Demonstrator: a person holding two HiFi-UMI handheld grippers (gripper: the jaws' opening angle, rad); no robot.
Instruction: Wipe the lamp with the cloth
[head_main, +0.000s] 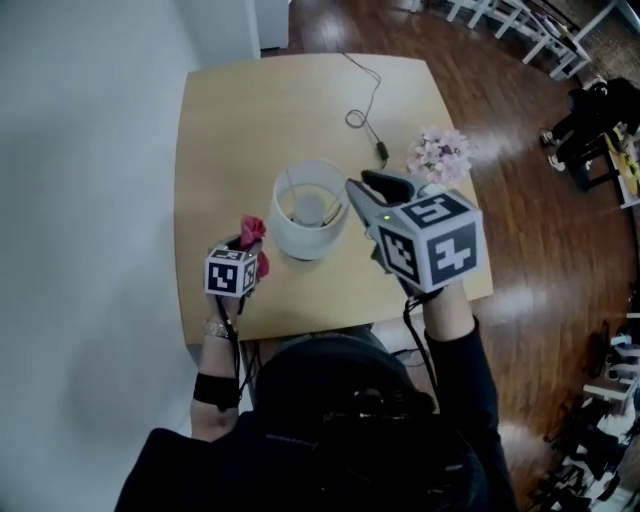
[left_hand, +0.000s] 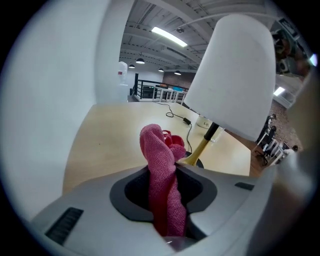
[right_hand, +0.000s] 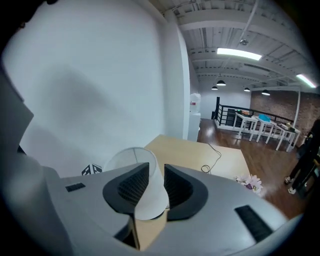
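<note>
A lamp with a white drum shade (head_main: 310, 238) stands near the front of the pale wooden table (head_main: 240, 120). In the left gripper view the shade (left_hand: 235, 75) looms at the upper right over a gold stem (left_hand: 202, 147). My left gripper (head_main: 245, 247) sits just left of the shade, shut on a pink cloth (head_main: 251, 231) that sticks up from between its jaws (left_hand: 162, 170). My right gripper (head_main: 365, 186) hovers high at the shade's right rim, open. Through the empty gap of my right gripper (right_hand: 156, 172) the shade (right_hand: 131, 159) shows further below.
A bunch of pale pink flowers (head_main: 438, 153) lies at the table's right edge. The lamp's black cable (head_main: 362, 100) snakes toward the far edge. A white wall runs along the left; dark wooden floor and white chairs (head_main: 520, 20) lie to the right.
</note>
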